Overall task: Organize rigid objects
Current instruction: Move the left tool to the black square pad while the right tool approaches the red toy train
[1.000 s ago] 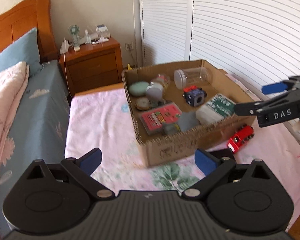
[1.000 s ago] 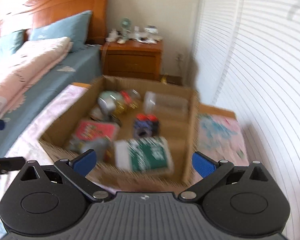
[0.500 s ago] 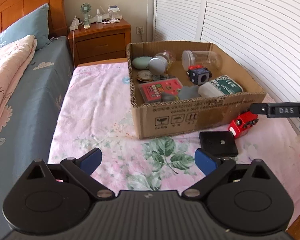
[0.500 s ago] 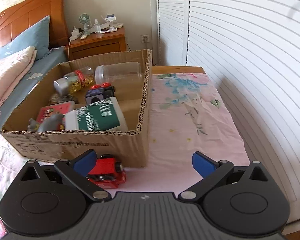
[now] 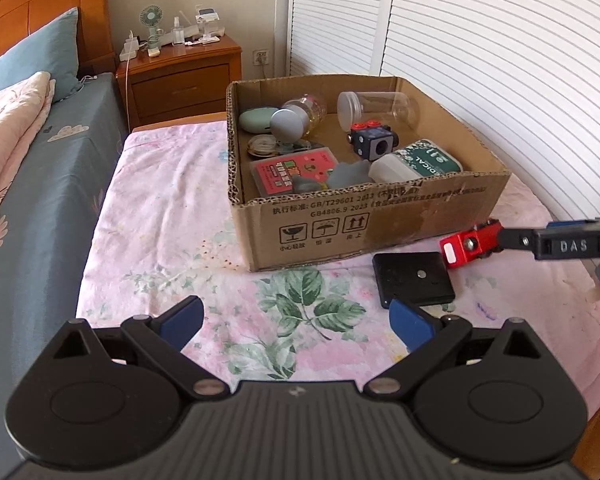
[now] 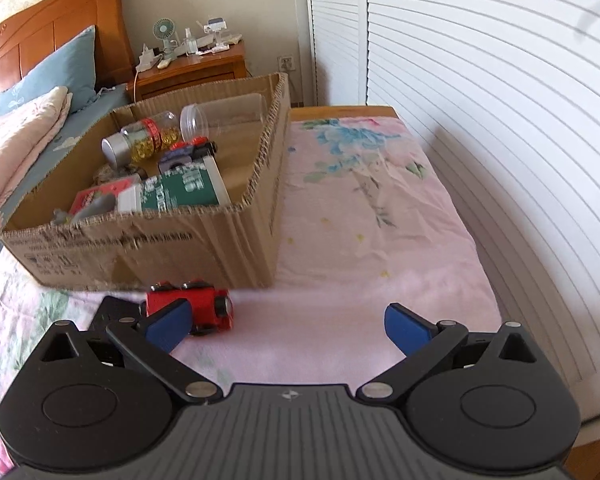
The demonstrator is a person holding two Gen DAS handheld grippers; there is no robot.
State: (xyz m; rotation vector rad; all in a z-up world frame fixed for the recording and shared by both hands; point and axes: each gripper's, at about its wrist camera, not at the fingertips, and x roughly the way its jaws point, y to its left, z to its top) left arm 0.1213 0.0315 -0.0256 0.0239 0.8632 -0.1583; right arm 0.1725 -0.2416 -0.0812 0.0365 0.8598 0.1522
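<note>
Two things wait outside one cardboard box (image 5: pixel 380 216), by its near wall on the bed.

One box collects the rigid things, so I count about nine pieces inside; some overlap. One black flat plate (image 5: pixel 412 278) and one red toy car (image 6: pixel 190 306) lie at the near right corner, not yet packed. My right tongs (image 6: pixel 288 322) stand wide beside the car, empty; my left tongs (image 5: pixel 296 320) are wide and empty too.

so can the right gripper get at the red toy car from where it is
Probably yes. The right gripper is open, and the red toy car lies outside the cardboard box, right beside its left finger, nothing between them.
</note>
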